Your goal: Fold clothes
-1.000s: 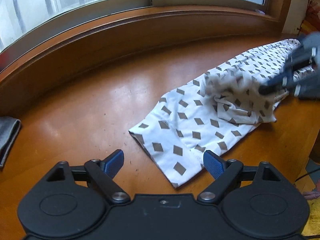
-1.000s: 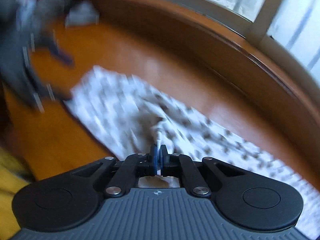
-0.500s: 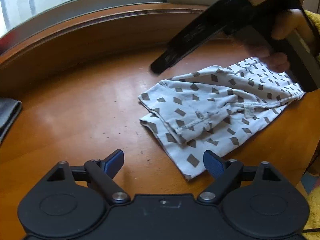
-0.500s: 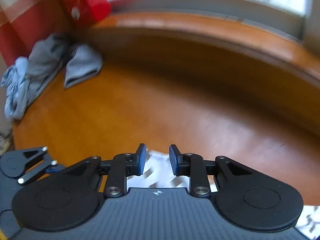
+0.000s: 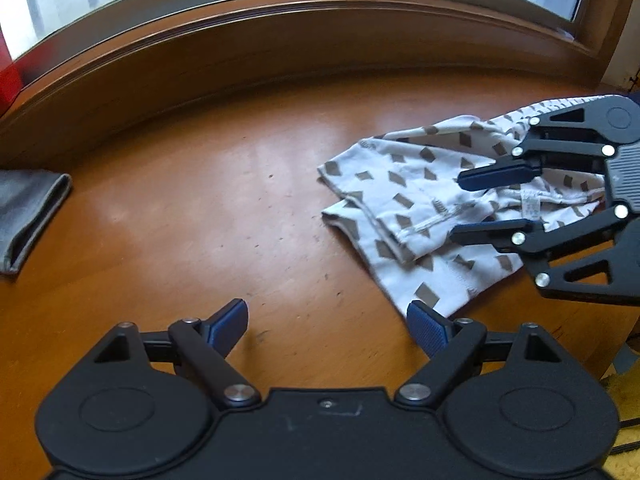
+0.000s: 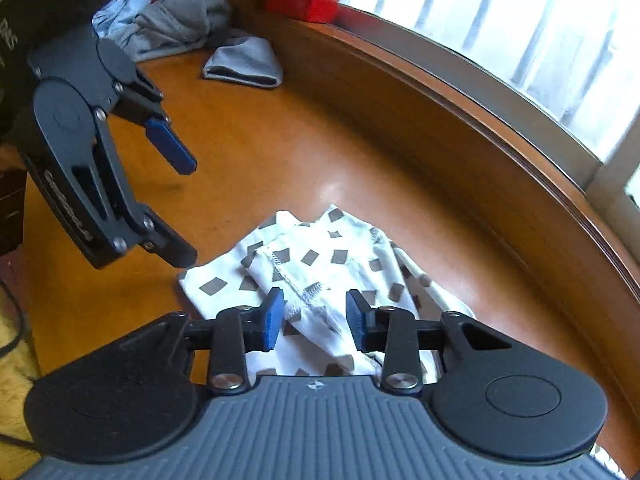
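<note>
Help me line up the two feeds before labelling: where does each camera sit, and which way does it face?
Left wrist: on the left gripper, low over the wooden table, facing the window; own open fingers show.
Right wrist: on the right gripper, above the patterned garment, facing the grey clothes pile; own open fingers show.
Shared: the garment, table, and each view shows the other gripper.

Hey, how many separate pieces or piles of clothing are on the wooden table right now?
3: the patterned white garment under the right gripper, a folded grey piece near the sill, and a grey-blue heap in the far corner, possibly holding several items.
</note>
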Available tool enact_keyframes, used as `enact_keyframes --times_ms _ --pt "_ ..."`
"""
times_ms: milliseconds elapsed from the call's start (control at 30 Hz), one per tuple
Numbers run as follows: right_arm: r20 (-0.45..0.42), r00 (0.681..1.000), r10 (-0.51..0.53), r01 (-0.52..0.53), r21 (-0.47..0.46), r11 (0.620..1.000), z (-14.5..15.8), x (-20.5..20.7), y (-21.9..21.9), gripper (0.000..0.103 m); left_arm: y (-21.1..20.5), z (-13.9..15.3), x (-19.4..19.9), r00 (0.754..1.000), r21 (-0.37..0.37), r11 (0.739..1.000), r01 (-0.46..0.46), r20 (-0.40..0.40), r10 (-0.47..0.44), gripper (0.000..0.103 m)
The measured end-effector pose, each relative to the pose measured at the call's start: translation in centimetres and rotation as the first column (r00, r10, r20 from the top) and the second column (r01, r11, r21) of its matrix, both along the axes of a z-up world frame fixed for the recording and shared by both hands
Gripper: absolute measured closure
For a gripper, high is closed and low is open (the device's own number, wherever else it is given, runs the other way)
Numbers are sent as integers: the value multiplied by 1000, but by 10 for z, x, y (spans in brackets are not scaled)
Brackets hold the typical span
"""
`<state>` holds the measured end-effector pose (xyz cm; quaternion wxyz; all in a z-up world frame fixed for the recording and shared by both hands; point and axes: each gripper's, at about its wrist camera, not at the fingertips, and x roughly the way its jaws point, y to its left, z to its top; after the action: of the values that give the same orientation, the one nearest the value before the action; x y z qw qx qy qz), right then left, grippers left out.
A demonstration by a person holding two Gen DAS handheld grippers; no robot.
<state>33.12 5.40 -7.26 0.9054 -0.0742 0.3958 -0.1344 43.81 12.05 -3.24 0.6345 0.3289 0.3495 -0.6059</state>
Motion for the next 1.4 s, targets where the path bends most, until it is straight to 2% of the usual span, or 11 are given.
enact_keyframes --times_ms 200,333,400,467,600,667,733,800,1067,1300,1400 --pt "-53 994 96 -97 -2 995 -5 3 -8 67 5 0 1 1000 -4 1000 -21 -4 21 18" --pt "-54 990 127 -128 -26 991 -5 3 -8 64 9 -3 1 1000 1 1000 -28 -7 28 18" --pt "-44 994 102 -101 25 995 -4 5 -15 65 10 -3 0 1000 4 1000 -26 -7 26 18" --pt "-31 998 52 -48 115 992 -3 7 -27 81 12 -4 -2 1000 5 1000 -21 -6 21 18" --pt "31 997 -75 64 271 961 3 2 -51 94 16 -4 -4 1000 4 1000 -15 -3 15 18" --pt "85 988 -128 96 307 947 17 -5 -59 94 18 -4 -4 1000 3 1000 -15 -2 15 18" --pt "165 971 -173 113 319 941 45 -15 -64 94 19 -4 -4 1000 3 1000 -18 0 18 18" --pt "234 955 -181 100 320 942 69 -23 -62 94 20 -5 -3 1000 6 1000 -25 0 25 18" --pt "120 990 -74 36 287 957 33 -11 -35 94 27 -11 0 999 25 998 -52 11 52 16" --pt "17 1000 14 -18 270 963 5 0 -14 90 36 -8 4 997 16 997 -71 16 71 16" --pt "26 1000 -2 -5 257 966 6 -1 -10 90 37 -1 4 998 -11 998 -62 25 63 16"
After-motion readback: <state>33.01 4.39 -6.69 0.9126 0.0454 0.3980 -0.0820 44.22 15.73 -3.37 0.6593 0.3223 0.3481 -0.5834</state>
